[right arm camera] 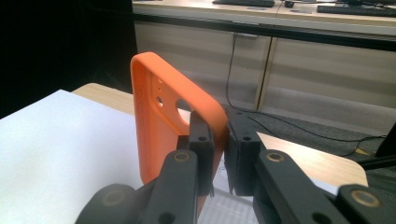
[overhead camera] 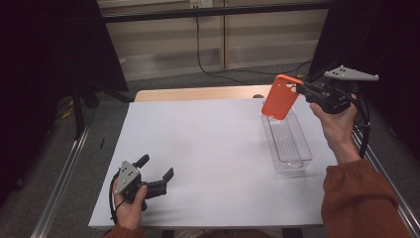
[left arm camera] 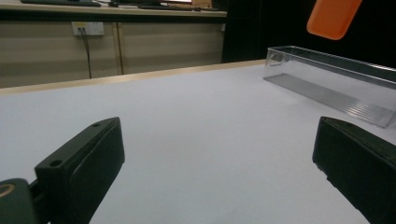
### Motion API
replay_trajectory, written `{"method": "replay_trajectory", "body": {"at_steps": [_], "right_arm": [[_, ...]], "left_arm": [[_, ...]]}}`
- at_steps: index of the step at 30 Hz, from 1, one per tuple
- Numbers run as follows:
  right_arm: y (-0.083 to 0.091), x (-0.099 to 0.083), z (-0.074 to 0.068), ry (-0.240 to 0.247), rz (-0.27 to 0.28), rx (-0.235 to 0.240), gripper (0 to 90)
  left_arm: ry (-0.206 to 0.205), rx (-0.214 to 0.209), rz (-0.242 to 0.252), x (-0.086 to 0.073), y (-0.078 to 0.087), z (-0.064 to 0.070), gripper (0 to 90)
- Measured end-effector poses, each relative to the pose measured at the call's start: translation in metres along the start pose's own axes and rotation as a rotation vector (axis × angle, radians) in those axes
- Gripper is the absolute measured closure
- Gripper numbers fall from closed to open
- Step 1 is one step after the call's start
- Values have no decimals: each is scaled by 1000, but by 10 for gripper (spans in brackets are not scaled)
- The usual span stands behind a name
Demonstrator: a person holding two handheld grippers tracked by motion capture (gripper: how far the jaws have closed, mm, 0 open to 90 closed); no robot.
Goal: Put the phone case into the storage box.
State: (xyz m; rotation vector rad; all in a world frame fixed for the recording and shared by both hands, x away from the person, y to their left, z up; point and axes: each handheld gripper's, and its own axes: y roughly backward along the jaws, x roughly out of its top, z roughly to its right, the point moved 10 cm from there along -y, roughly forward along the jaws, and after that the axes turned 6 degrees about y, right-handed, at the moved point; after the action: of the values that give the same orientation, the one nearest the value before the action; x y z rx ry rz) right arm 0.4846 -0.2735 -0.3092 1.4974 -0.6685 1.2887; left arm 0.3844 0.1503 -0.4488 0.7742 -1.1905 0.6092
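While the left tongs (overhead camera: 157, 174) rest near the front left corner of the counter (overhead camera: 208, 148), jaws spread wide and holding nothing, the right tongs (overhead camera: 301, 89) are pinched shut on the rim of an orange phone case (overhead camera: 281, 96). That case hangs upright, long axis roughly vertical, just above the far end of the clear tray (overhead camera: 287, 141). Judging by this, lowering it straight down falls to the right hand.
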Motion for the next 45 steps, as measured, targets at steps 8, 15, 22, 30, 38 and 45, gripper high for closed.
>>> {"method": "replay_trajectory", "body": {"at_steps": [8, 15, 22, 30, 38, 45], "right_arm": [[-5, 5, 14, 18, 3, -28, 822], [-14, 5, 26, 9, -6, -53, 822], [-24, 1, 29, 19, -20, -55, 823], [-35, 2, 34, 40, -40, -63, 822], [-45, 4, 42, 52, -64, -73, 822], [-58, -5, 47, 64, -95, -76, 822]], "left_arm": [[-4, -5, 1, 0, -1, 1, 22], [-9, 0, 1, 0, 0, 0, 22], [-9, 5, 0, 0, 0, -2, 22], [-8, 16, -4, 0, 0, -4, 23], [-9, 20, -5, 0, 0, -5, 24], [-11, 23, -9, -1, 0, -5, 27]]}}
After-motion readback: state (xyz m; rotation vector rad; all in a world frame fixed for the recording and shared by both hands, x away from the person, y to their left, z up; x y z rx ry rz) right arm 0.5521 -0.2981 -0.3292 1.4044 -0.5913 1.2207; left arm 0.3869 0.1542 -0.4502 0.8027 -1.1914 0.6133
